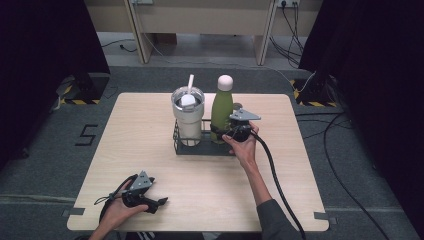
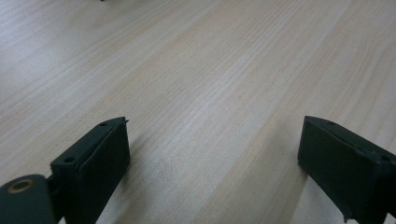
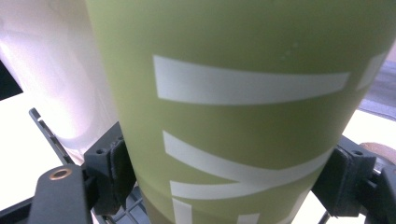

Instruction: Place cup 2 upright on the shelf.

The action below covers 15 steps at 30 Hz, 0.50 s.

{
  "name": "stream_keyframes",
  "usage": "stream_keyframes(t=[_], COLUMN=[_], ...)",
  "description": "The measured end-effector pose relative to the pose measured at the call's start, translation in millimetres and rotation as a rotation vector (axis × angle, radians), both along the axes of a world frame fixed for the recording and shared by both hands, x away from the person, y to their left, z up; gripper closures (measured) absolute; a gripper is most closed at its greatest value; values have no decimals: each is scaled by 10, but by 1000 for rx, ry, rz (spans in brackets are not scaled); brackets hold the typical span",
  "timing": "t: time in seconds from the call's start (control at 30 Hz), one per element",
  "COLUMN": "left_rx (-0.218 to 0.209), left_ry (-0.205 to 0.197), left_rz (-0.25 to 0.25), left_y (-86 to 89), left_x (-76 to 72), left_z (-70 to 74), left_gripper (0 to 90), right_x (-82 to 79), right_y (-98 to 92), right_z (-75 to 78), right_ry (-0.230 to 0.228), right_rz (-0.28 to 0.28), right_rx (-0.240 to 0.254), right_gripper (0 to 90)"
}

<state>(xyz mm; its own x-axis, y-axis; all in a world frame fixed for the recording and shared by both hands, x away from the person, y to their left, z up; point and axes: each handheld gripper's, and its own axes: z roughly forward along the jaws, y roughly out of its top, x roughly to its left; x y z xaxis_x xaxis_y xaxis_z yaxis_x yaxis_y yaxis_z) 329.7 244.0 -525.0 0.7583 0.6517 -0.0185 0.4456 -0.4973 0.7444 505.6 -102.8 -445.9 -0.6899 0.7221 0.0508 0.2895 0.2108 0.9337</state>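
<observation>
The right gripper (image 3: 224, 182) is clamping its two black jaws on the lower body of the green bottle (image 3: 243, 93), one pad pressing each side, low down where the grip is steadiest for a tall, top-heavy thing. That bottle (image 1: 221, 111) is standing upright in the right-hand slot of the dark wire rack (image 1: 204, 146) at the middle of the table (image 1: 150, 160), its pale cap up, and the white tumbler (image 1: 188, 116) with its straw is sitting just to its left in the same rack. The hand is reaching in from the near right side, probably because the tumbler is blocking the left. Further out, the left gripper (image 1: 159, 202) is lying low at the near left corner, its jaws (image 2: 210, 163) standing wide apart over bare wood, holding nothing and waiting well clear of the rack.
</observation>
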Motion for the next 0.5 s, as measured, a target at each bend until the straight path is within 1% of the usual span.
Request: stream_keyframes(t=[0.27,0.4,0.5], left_rx=[0,0,0], left_ry=[0,0,0], left_rz=[0,0,0], left_y=[0,0,0], left_x=[0,0,0], left_z=[0,0,0], left_gripper=[86,86,86], right_x=[-8,-18,-25], right_y=[9,24,38], right_z=[-3,-5,-3], right_ry=[-3,-8,-18], right_rz=[-3,0,3], right_rx=[-3,-15,-34], right_gripper=[207,207,207])
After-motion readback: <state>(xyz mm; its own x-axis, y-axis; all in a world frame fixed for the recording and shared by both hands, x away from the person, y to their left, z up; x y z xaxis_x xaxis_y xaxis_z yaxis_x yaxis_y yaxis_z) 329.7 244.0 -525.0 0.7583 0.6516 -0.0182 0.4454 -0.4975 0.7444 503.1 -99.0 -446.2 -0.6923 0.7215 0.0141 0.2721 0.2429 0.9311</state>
